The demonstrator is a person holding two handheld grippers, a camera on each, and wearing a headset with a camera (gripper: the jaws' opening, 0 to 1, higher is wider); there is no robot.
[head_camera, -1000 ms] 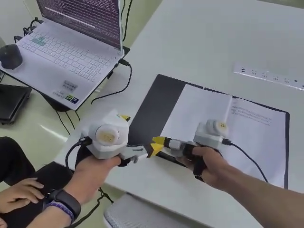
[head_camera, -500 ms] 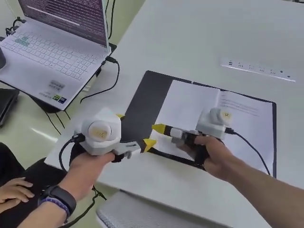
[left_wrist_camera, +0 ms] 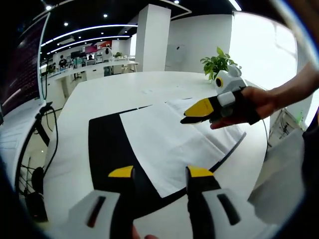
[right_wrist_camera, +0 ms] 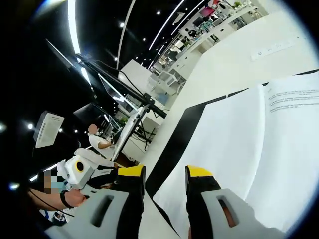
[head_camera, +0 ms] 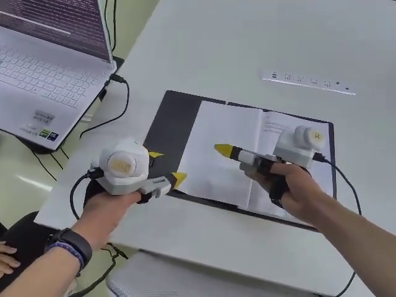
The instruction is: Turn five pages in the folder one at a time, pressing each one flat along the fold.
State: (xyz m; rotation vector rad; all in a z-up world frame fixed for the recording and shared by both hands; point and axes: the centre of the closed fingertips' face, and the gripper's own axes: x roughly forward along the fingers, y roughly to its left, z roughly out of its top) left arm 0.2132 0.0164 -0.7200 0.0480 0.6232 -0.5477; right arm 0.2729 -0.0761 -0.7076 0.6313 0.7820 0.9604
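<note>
folder [head_camera: 176, 124], black-covered with white paper pages, lies open on white table [head_camera: 247, 43]; left gripper [head_camera: 166, 167] spread empty at its 7 o'clock corner, right gripper [head_camera: 224, 150] spread above left page [head_camera: 210, 130], should stroke flat along fold [head_camera: 262, 124] at 3 o'clock.

Black folder [head_camera: 170, 130], white pages [head_camera: 216, 158]

No legible text: print on the folder page [head_camera: 286, 125], laptop screen [head_camera: 55, 21] and laptop stickers [head_camera: 42, 124] too small.
</note>
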